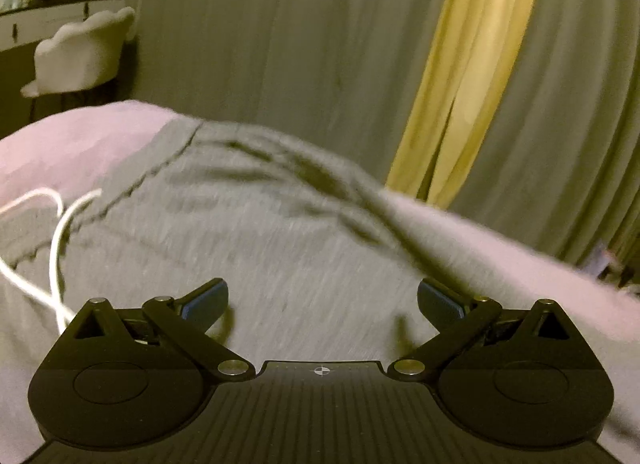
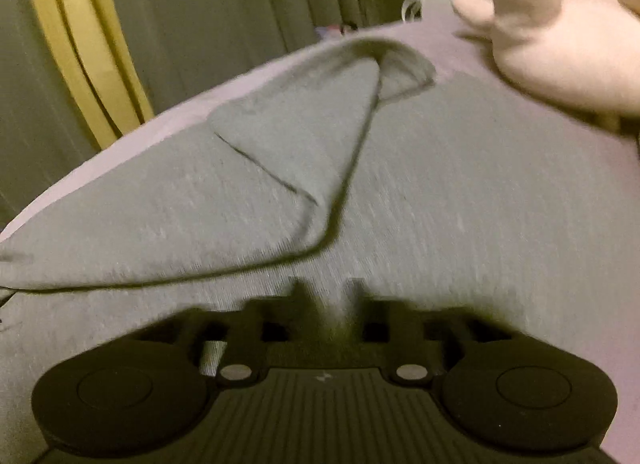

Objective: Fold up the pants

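Grey pants (image 1: 248, 232) lie spread on a pink bed sheet (image 1: 68, 143). In the left wrist view my left gripper (image 1: 322, 302) is open wide and empty, just above the grey fabric. In the right wrist view the pants (image 2: 460, 215) fill most of the frame, with one part (image 2: 296, 135) folded over on top. My right gripper (image 2: 325, 292) is nearly closed with grey fabric between the fingers; motion blur hides the exact contact.
A white cord (image 1: 56, 240) lies on the bed at the left. A white chair (image 1: 84, 51) and a dresser stand behind. Grey and yellow curtains (image 1: 472, 75) hang behind the bed. A plush toy (image 2: 560, 35) lies at the bed's far right.
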Demonstrator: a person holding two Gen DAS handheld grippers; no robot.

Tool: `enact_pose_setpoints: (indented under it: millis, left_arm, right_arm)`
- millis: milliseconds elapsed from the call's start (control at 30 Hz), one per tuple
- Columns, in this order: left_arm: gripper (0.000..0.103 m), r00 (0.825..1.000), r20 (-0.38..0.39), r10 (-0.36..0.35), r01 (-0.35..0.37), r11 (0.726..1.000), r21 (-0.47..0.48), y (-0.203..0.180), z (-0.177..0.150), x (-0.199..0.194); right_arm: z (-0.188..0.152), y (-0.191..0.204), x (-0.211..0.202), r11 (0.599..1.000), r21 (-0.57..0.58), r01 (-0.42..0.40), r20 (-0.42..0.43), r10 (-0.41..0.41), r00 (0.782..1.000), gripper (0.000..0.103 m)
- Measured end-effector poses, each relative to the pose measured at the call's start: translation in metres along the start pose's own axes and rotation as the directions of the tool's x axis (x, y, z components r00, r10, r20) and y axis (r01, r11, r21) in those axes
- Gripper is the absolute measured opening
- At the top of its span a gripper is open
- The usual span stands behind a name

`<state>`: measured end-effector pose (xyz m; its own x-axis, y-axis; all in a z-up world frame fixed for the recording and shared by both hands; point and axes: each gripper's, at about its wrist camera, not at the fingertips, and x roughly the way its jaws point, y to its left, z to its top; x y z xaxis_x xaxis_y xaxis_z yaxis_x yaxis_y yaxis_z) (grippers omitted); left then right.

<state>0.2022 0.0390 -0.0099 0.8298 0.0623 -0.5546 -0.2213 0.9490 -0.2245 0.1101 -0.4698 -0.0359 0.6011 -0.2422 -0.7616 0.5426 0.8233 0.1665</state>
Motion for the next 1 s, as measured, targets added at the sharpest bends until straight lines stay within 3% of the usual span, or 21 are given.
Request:
enact_pose_setpoints:
  millis: [33, 100, 167, 233, 267, 333, 400, 433, 500, 533, 567, 600, 667, 700, 800, 867, 933, 1000]
  left_arm:
    - [0.103, 1.000, 0.012, -0.024, 0.024, 1.000, -0.001, -0.003, 0.010, -0.001]
    - [0.103, 0.998, 0.007, -0.062, 0.062, 0.998, 0.008, -0.011, 0.033, 0.008]
    - [0.103, 0.991, -0.084, -0.100, 0.100, 0.995, -0.003, -0.022, 0.059, 0.037]
    - [0.103, 0.973, -0.196, -0.122, 0.115, 0.992, -0.045, -0.029, 0.075, 0.073]
    - [0.103, 0.963, -0.248, -0.106, 0.090, 0.993, -0.076, -0.031, 0.081, 0.092]
    - [0.103, 0.953, -0.293, -0.075, 0.050, 0.995, -0.091, -0.036, 0.088, 0.117]
    - [0.097, 0.948, -0.315, -0.051, 0.026, 0.996, -0.085, -0.040, 0.091, 0.136]
    - [0.086, 0.940, -0.338, -0.041, 0.015, 0.997, -0.080, -0.042, 0.091, 0.146]
    - [0.078, 0.928, -0.372, -0.010, -0.012, 0.998, -0.057, -0.044, 0.088, 0.159]
    - [0.070, 0.923, -0.385, 0.001, -0.020, 0.999, -0.046, -0.045, 0.087, 0.164]
    - [0.061, 0.921, -0.388, 0.017, -0.032, 0.999, -0.031, -0.045, 0.085, 0.168]
    - [0.057, 0.921, -0.389, 0.030, -0.041, 0.999, -0.020, -0.046, 0.085, 0.168]
    - [0.026, 0.922, -0.387, 0.024, -0.034, 0.999, -0.019, -0.043, 0.090, 0.168]
    - [0.022, 0.921, -0.390, 0.008, -0.024, 0.999, -0.036, -0.039, 0.094, 0.167]
    - [0.013, 0.922, -0.375, -0.096, 0.032, 0.985, -0.172, -0.016, 0.102, 0.152]
    - [0.012, 0.935, -0.314, -0.166, 0.098, 0.970, -0.222, -0.004, 0.110, 0.124]
    - [0.012, 0.950, -0.229, -0.214, 0.165, 0.963, -0.213, 0.004, 0.113, 0.084]
    - [0.012, 0.948, -0.154, -0.277, 0.240, 0.945, -0.221, 0.013, 0.107, 0.039]
  right_arm:
    - [0.000, -0.001, -0.002, 1.000, -0.002, -0.006, 0.026, 0.006, 1.000, 0.086]
    - [0.000, -0.002, -0.004, 1.000, -0.002, -0.011, 0.076, 0.011, 0.997, 0.088]
    - [0.003, -0.003, 0.000, 1.000, -0.003, -0.014, 0.113, 0.014, 0.993, 0.093]
    - [0.005, 0.002, 0.001, 1.000, -0.016, -0.011, 0.125, 0.013, 0.992, 0.094]
    - [0.008, 0.004, 0.003, 1.000, -0.029, 0.003, 0.123, 0.000, 0.992, 0.094]
    - [0.011, 0.014, 0.001, 0.996, -0.084, 0.032, 0.158, -0.018, 0.987, 0.094]
    - [0.016, 0.024, 0.004, 0.982, -0.163, 0.091, 0.201, -0.057, 0.978, 0.093]
    - [0.020, 0.029, 0.008, 0.974, -0.197, 0.110, 0.214, -0.067, 0.975, 0.093]
    - [0.028, 0.039, 0.024, 0.958, -0.248, 0.145, 0.195, -0.097, 0.976, 0.092]
    - [0.032, 0.042, 0.036, 0.953, -0.261, 0.155, 0.173, -0.112, 0.979, 0.086]
    - [0.035, 0.043, 0.046, 0.950, -0.266, 0.163, 0.154, -0.125, 0.980, 0.067]
    - [0.039, 0.043, 0.057, 0.953, -0.260, 0.153, 0.137, -0.121, 0.983, 0.056]
    - [0.051, 0.038, 0.069, 0.966, -0.226, 0.125, 0.130, -0.098, 0.987, 0.015]
    - [0.058, 0.035, 0.072, 0.967, -0.218, 0.131, 0.125, -0.106, 0.987, 0.009]
    - [0.077, 0.012, 0.057, 0.998, -0.056, 0.040, 0.109, -0.034, 0.993, 0.008]
    - [0.089, -0.012, 0.034, 0.998, 0.063, -0.029, 0.154, 0.019, 0.988, 0.008]
    - [0.093, -0.042, 0.002, 0.970, 0.198, -0.139, 0.213, 0.095, 0.972, 0.008]
    - [0.089, -0.070, -0.031, 0.930, 0.291, -0.226, 0.277, 0.145, 0.950, 0.008]
